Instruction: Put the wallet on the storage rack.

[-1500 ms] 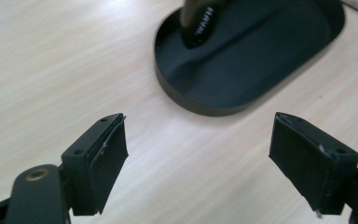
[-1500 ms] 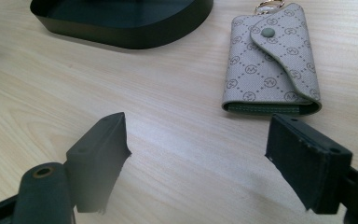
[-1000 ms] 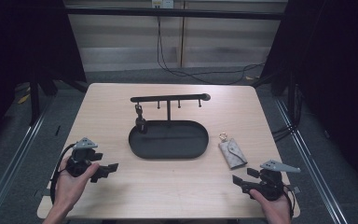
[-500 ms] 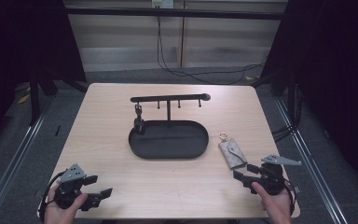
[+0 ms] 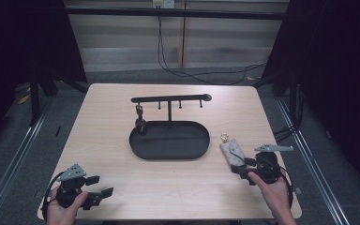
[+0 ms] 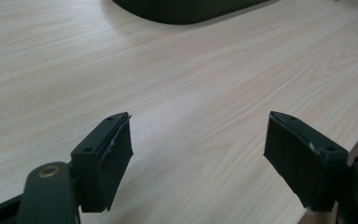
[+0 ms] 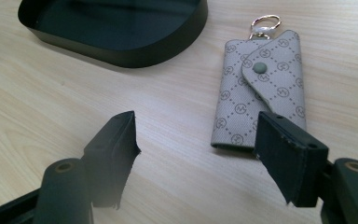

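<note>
Because the grey key pouch (image 7: 259, 91) lay flat on the wooden table (image 5: 122, 117) just right of the black oval tray (image 5: 169, 140), the right gripper (image 5: 242, 165) had been brought low to its near end, jaws spread wide with nothing between them. In the right gripper view one jaw stood just before the pouch's near right corner and the other well left of it, so the grip looked not yet lined up. The left gripper (image 5: 101, 186) sat well to the tray's near left over bare wood, jaws likewise spread and empty, probably parked out of the way.

The pouch was a slim rectangle of patterned grey fabric with a pointed flap shut by a round snap (image 7: 260, 67), and a small metal ring (image 7: 264, 20) at the end farther from the gripper. A hook rack (image 5: 171, 99) rose from the tray's far side, likely where that ring belonged.
</note>
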Tool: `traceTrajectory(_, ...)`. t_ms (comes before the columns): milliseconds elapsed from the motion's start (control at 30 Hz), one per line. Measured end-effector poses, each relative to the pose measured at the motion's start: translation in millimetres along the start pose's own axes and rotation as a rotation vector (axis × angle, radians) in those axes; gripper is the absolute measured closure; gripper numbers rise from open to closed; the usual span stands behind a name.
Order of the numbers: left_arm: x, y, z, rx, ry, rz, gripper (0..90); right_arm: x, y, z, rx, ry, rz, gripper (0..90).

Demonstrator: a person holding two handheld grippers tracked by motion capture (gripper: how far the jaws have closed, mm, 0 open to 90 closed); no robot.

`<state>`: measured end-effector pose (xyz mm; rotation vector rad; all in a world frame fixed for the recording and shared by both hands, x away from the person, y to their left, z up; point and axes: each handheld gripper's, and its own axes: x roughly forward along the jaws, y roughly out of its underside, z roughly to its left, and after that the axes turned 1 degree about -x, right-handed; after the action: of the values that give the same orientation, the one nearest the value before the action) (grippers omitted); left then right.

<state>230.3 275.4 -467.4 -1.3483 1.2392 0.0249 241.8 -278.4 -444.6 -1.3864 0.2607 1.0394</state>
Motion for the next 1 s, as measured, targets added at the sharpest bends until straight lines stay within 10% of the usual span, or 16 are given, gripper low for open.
traceTrajectory(1000,2.8,-3.6,5.9,0.000,0.005,0.022,23.1,40.0,-55.8,-17.0,0.005,0.053,0.269,22.9)
